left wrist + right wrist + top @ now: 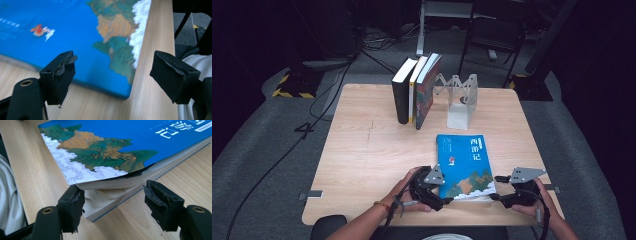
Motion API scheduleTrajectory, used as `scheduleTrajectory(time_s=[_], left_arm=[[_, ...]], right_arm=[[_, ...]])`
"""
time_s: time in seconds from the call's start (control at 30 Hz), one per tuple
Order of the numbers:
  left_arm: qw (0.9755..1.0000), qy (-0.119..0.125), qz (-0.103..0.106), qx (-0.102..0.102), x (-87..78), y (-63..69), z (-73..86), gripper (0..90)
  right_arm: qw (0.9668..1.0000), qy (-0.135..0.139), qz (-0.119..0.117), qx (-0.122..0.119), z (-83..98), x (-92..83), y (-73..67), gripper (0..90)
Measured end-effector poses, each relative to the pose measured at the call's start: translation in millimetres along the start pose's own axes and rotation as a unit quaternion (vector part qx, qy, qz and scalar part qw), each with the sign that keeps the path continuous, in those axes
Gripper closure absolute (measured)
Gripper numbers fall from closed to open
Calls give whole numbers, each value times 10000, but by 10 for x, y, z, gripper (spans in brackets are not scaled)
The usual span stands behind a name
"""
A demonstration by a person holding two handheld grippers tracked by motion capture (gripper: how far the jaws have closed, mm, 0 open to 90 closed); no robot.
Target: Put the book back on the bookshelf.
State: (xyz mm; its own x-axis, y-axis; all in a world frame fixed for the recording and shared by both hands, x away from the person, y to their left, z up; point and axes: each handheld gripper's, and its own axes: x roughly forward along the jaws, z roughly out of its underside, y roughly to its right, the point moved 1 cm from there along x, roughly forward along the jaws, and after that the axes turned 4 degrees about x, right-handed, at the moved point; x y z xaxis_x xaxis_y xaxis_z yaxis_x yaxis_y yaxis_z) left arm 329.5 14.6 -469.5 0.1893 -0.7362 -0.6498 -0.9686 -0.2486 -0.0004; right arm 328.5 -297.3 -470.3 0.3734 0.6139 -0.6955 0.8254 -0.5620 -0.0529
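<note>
Both grippers' fingers are standing open at the blue book's (464, 165) near corners; floppy paperback, heavy-looking, needing a spine-side grip.

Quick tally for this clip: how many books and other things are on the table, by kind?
Upright books at the far side: 3 (black-spined, yellow-spined, red-and-green-covered)
Flat blue paperback book with landscape cover: 1
Grey metal folding bookend: 1
Total: 5

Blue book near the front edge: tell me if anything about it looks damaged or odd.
The blue book lies flat, but at its near corner the cover lifts off the page block and some pages beneath are crumpled and bent. The right gripper sits open at that corner.
</note>
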Motion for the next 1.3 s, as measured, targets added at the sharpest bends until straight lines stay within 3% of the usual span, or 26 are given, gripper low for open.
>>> scheduleTrajectory(time_s=[0.27,0.37,0.43,0.6,0.7,0.77,0.8,0.83,0.93,1.03,1.3], left_arm=[[9994,59,249,221,305,195,-287,201],[9997,-69,116,206,435,234,-363,208],[9998,-105,140,120,508,244,-389,213],[9994,-245,-234,101,637,279,-406,264],[9985,-326,-383,203,648,293,-403,290],[9988,-302,-352,158,645,286,-401,308],[9977,-253,-611,175,624,257,-389,410],[9984,-234,-499,130,615,224,-380,479],[9990,-177,-369,187,605,194,-373,529],[9976,-205,-428,511,586,243,-389,613],[9982,-26,-215,556,510,186,-392,739]], right_arm=[[9999,48,87,-5,-72,-16,6,310],[9999,86,124,-1,-97,-22,3,303],[9999,87,137,-4,-115,-25,3,303],[9998,95,144,-37,-152,-23,-1,303],[9999,79,144,-40,-174,-17,0,301],[9998,111,149,-40,-184,-16,0,301],[9998,93,164,-77,-207,-20,-5,301],[9998,88,162,-92,-207,-23,-9,302],[9998,92,155,-65,-195,-23,-8,302],[9998,86,184,-1,-165,-20,-5,300],[9999,78,133,5,-115,-15,23,290]])
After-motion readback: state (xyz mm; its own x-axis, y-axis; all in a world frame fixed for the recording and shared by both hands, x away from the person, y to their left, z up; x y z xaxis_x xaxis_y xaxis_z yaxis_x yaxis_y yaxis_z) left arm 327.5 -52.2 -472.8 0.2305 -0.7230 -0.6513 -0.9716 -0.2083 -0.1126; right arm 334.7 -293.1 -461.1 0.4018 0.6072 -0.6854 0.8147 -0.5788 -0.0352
